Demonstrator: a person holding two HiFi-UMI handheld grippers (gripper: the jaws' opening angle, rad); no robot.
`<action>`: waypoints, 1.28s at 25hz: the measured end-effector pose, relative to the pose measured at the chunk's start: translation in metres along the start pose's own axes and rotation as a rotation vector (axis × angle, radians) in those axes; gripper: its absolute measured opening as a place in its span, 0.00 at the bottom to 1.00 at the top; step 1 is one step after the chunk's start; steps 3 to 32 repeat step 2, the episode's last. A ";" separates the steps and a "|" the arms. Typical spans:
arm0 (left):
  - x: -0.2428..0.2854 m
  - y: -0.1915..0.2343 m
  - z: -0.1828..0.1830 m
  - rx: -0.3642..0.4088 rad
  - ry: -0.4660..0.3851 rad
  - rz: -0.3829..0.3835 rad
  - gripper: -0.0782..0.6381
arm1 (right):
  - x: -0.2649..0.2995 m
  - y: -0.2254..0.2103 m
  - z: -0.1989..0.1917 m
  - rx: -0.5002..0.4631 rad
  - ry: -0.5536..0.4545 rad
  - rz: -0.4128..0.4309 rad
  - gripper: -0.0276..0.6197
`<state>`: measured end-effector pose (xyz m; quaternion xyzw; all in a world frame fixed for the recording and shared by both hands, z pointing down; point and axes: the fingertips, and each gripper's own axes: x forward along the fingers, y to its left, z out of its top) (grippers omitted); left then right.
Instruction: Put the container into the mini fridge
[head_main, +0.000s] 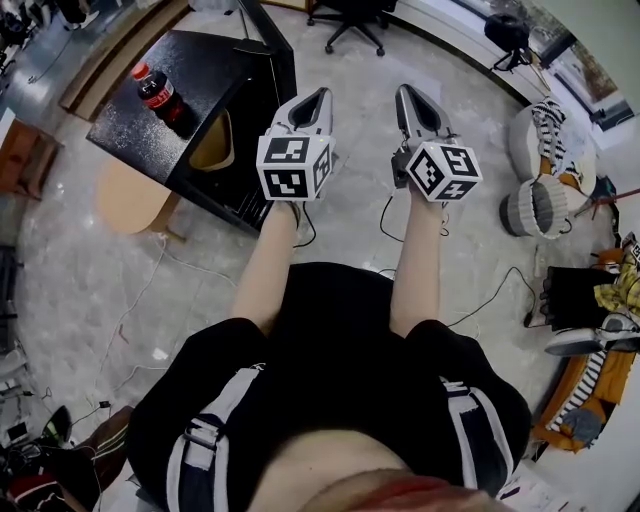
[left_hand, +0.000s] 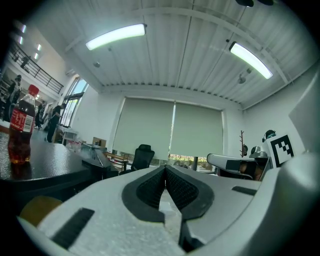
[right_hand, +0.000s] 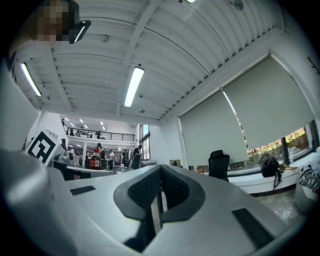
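A black mini fridge (head_main: 200, 120) stands on the floor at the far left of the head view, with a cola bottle (head_main: 158, 95) with a red cap upright on its top. In the left gripper view the same bottle (left_hand: 20, 127) shows at the left edge on the dark top. My left gripper (head_main: 318, 96) hangs in the air just right of the fridge, jaws shut and empty (left_hand: 165, 167). Beside it, my right gripper (head_main: 408, 92) is also shut with nothing in it (right_hand: 160, 167). Both point forward and slightly up.
A round wooden piece (head_main: 130, 195) sits low beside the fridge. An office chair (head_main: 350, 20) stands beyond the grippers. Woven baskets (head_main: 540, 205) and piled clutter (head_main: 600, 300) line the right side. Cables (head_main: 480, 300) trail over the marble floor.
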<state>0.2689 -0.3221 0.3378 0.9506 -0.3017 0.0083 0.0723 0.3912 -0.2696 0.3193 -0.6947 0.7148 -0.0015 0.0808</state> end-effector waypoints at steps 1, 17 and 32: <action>0.002 -0.001 0.001 0.000 0.001 -0.002 0.12 | 0.001 -0.002 0.001 -0.001 -0.001 0.000 0.06; 0.005 -0.001 0.001 0.001 0.002 -0.004 0.12 | 0.002 -0.003 0.002 -0.002 -0.002 0.000 0.06; 0.005 -0.001 0.001 0.001 0.002 -0.004 0.12 | 0.002 -0.003 0.002 -0.002 -0.002 0.000 0.06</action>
